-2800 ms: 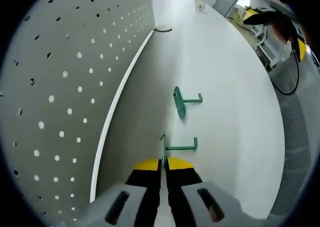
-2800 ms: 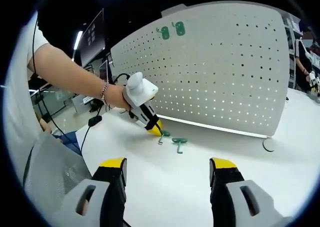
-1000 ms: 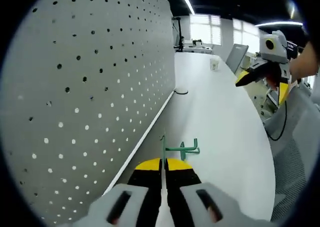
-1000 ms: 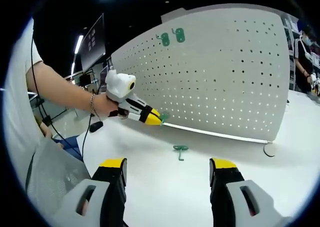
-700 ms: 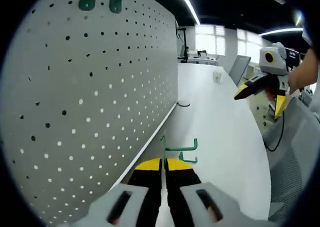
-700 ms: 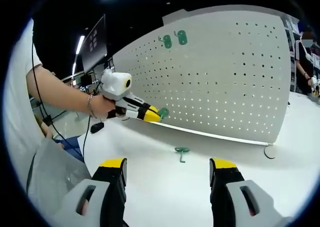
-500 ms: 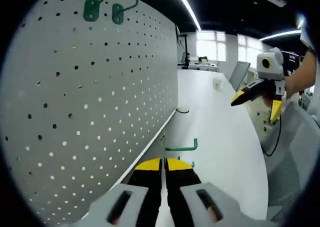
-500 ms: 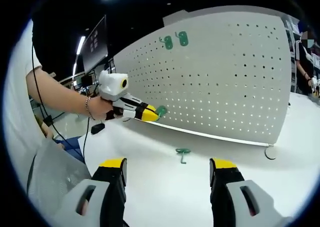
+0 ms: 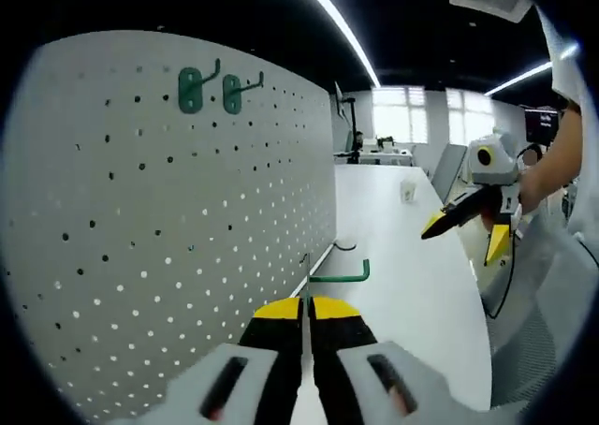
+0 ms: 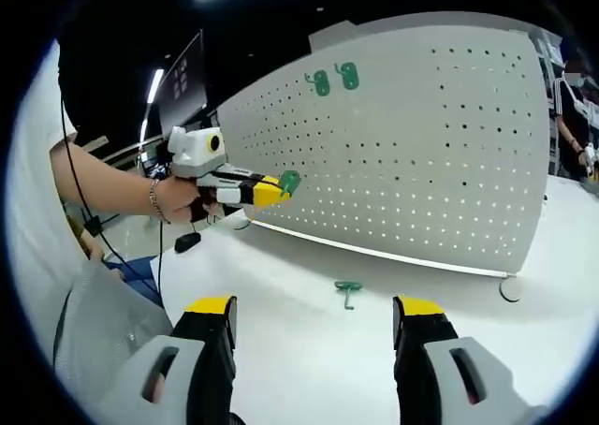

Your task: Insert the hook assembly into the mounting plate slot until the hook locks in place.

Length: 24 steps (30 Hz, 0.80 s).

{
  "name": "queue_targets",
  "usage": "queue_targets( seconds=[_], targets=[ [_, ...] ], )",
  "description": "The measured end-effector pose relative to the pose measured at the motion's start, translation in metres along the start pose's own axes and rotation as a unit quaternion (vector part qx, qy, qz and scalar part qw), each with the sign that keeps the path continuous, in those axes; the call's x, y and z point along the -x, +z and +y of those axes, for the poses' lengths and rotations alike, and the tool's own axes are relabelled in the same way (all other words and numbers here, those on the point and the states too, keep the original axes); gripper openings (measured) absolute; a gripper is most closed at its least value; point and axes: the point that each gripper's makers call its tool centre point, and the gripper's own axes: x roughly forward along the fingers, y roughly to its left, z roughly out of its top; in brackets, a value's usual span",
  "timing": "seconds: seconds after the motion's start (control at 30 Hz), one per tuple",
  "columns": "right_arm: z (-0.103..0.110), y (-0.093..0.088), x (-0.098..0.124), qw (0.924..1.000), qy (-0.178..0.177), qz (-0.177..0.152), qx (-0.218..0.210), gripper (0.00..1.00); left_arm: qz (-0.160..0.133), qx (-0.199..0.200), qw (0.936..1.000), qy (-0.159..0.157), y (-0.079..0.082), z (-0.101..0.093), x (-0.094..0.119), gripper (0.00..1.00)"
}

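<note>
Hook carried toward pegboard, insertion not yet made.

Left gripper point(image 9: 306, 305) pinches the green hook point(image 9: 329, 275) by its plate, jaws pressed together, arm of the hook pointing sideways, off the white table point(image 10: 309, 341). Right gripper point(image 10: 314, 336) hangs spread and empty above the table; a spare hook point(image 10: 348, 292) lies near the pegboard point(image 9: 168, 228), where two mounted hooks point(image 10: 333, 78) sit high. Advisable: square the plate to the holes, tabs in first, then press down until seated.
</note>
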Motion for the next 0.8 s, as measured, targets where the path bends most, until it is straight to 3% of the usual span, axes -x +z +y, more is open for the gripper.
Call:
queue_targets(
  seconds=[0.8],
  targets=[
    [0.008, 0.008, 0.0, 0.9999, 0.009, -0.013, 0.004, 0.66, -0.095, 0.006, 0.9952, 0.021, 0.054, -0.02, 0.043, 0.01]
  ],
)
